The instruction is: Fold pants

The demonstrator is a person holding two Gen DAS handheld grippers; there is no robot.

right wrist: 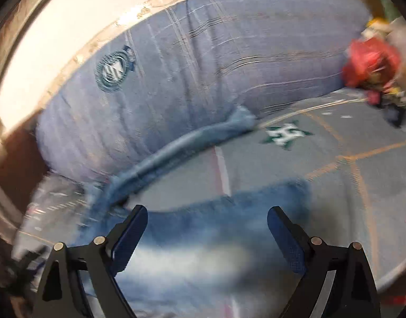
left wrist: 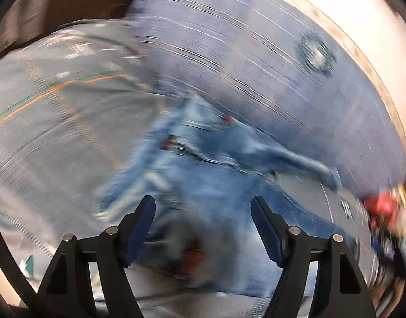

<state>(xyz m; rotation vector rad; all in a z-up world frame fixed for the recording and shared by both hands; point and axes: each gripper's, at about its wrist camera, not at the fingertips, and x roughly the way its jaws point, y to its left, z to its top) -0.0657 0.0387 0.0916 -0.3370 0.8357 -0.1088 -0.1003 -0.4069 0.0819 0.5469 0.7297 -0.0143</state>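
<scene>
A pair of faded blue denim pants (left wrist: 203, 193) lies on a grey bedsheet (left wrist: 57, 132), blurred by motion in the left wrist view. My left gripper (left wrist: 203, 209) hangs above the jeans, jaws wide apart, nothing between the blue pads. In the right wrist view the pants (right wrist: 208, 243) spread beneath my right gripper (right wrist: 206, 220), which also stands open over the cloth. One narrow leg (right wrist: 181, 145) stretches away toward the quilt. Neither gripper's pads press on the fabric.
A bulky lavender-blue quilt (right wrist: 203, 61) with a round emblem (right wrist: 112, 70) is piled along the far side against a pale wall. A red and yellow heap of items (right wrist: 372, 58) sits at the right. The grey sheet (right wrist: 322, 145) has orange lines and a green star print (right wrist: 286, 133).
</scene>
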